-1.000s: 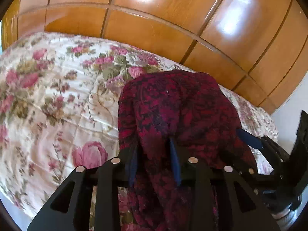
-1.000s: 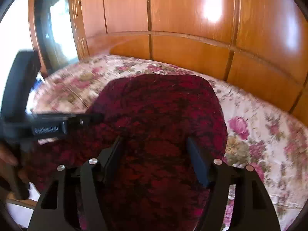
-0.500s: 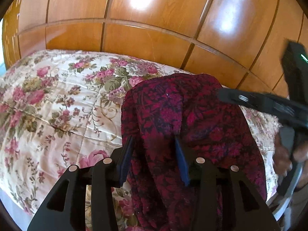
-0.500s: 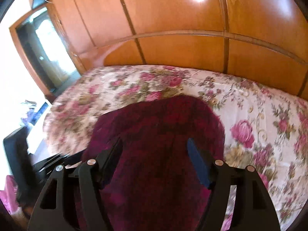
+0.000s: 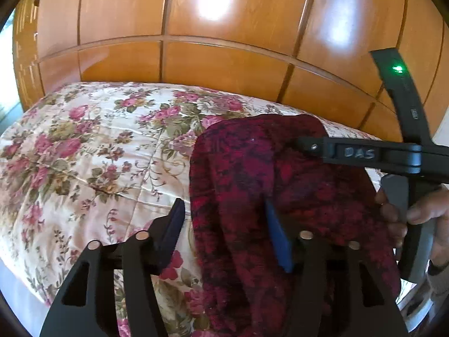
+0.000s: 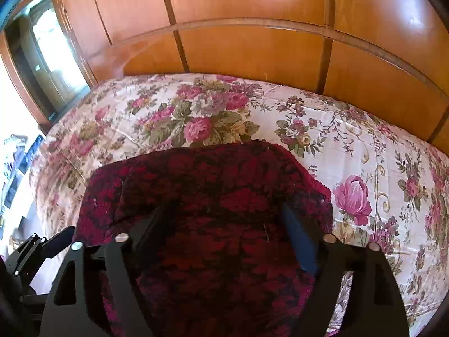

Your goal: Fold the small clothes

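1. We saw the dark red patterned garment [image 6: 213,196] lying on the flowered bedspread [image 6: 350,140] at the near edge of the bed, its long axis running away from us toward the wooden wardrobe panels [image 6: 252,50], its rounded far end pointing at them.
2. Our left hand-held gripper [image 5: 224,219] had just been widening its jaws; they stood parted and released, the left finger over bare bedspread beside the cloth's left edge, the blue-padded right finger [image 5: 276,238] lying against the fabric, nothing pinched.
3. Our right hand-held gripper [image 6: 224,224] had likewise just been spreading; its jaws stood wide over the garment, the cloth between them but not squeezed.
4. Only the left wrist view showed the right tool from the side, with a green light [image 5: 398,69] and a person's hand [image 5: 415,210] around its handle.
5. Only the right wrist view showed the bright doorway [image 6: 47,56] at the left and the garment's full width.
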The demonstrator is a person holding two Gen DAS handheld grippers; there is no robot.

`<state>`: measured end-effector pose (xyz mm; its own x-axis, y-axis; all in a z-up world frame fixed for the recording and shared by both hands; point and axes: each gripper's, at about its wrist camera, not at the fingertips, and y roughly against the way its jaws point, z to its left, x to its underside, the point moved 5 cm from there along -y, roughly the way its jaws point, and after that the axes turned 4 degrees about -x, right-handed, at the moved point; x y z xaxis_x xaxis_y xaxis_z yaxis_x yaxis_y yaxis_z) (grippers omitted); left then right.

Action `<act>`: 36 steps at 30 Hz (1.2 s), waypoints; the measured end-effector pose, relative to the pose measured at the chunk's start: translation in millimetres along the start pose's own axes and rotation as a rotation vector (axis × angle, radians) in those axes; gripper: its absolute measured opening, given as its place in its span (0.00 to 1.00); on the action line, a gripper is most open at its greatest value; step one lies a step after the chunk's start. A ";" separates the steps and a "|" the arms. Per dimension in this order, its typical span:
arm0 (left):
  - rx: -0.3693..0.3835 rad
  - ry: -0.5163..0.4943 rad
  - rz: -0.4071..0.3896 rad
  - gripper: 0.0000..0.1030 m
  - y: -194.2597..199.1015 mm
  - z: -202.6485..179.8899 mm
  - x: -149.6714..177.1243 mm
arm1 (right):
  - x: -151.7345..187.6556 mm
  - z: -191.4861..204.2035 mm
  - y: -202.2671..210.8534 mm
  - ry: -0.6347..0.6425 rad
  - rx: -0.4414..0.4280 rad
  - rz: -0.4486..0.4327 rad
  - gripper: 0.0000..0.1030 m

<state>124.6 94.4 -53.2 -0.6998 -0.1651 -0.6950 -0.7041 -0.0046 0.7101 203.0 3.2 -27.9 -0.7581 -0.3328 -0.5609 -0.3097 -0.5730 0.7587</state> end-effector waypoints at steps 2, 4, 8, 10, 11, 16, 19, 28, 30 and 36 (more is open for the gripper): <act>-0.002 0.002 0.005 0.56 1.2 0.5 0.9 | 0.1 -0.7 5.1 -0.008 -0.015 -0.016 0.93; -0.020 -0.019 0.003 0.61 2.0 -1.1 0.8 | 0.4 -1.2 12.4 -0.015 -0.031 -0.040 0.96; -0.066 -0.041 -0.003 0.65 1.8 -1.2 1.4 | 3.4 -14.7 32.0 -0.077 -0.073 -0.097 0.98; -0.070 -0.036 0.002 0.69 0.4 0.5 1.9 | 8.8 -28.2 42.5 -0.129 -0.108 -0.122 0.98; -0.075 -0.035 0.002 0.69 0.4 1.1 2.2 | 13.7 -36.3 47.6 -0.159 -0.135 -0.133 0.98; -0.062 -0.043 0.016 0.70 -3.3 2.4 3.7 | 52.0 -68.8 59.5 -0.291 -0.320 -0.127 0.98; -0.052 -0.034 0.030 0.76 -8.6 9.2 6.1 | 82.2 -85.7 55.1 -0.376 -0.390 -0.086 0.98; 0.054 0.048 0.085 0.81 -21.9 24.4 11.3 | 109.4 -80.4 35.9 -0.479 -0.631 -0.032 0.98; 0.062 0.039 0.082 0.81 -23.3 25.1 10.9 | 107.0 -72.9 28.6 -0.469 -0.677 -0.020 0.98; 0.132 0.054 0.079 0.81 -27.7 32.7 10.8 | 87.9 -55.7 1.2 -0.433 -0.745 -0.016 0.98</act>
<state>132.6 125.0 -84.0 -0.7488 -0.2128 -0.6277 -0.6591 0.1393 0.7390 168.0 -68.4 -94.8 -0.9558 -0.0929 -0.2788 0.0206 -0.9676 0.2517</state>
